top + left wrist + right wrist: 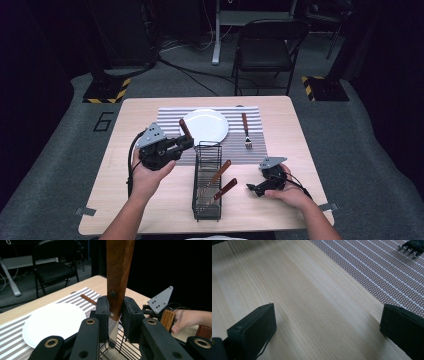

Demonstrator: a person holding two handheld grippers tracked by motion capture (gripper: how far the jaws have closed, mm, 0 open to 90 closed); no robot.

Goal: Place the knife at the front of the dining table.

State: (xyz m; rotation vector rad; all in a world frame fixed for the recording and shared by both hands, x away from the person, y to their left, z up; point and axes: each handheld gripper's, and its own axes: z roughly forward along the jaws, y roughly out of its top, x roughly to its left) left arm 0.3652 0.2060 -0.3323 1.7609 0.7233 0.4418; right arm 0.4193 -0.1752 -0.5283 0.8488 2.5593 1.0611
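Observation:
My left gripper [187, 142] is shut on a wooden-handled piece of cutlery [184, 127], held above the left rim of the black wire rack [207, 145]. In the left gripper view the pads clamp the lower end of the handle [118, 272], which stands upright, and its metal blade [113, 336] hangs below over the rack wires [125, 350]. My right gripper [252, 189] rests low on the table to the right of the rack, and it is open. In the right gripper view its jaws stand wide apart over bare wood [312, 302], with nothing between them.
Two more wooden-handled utensils [220, 182] lean inside the rack. A white plate [204, 126] and a fork [246, 131] lie on a striped placemat [260, 112] behind it. The fork's tines [409, 250] lie ahead of the right gripper. A folding chair [267, 47] stands beyond the table.

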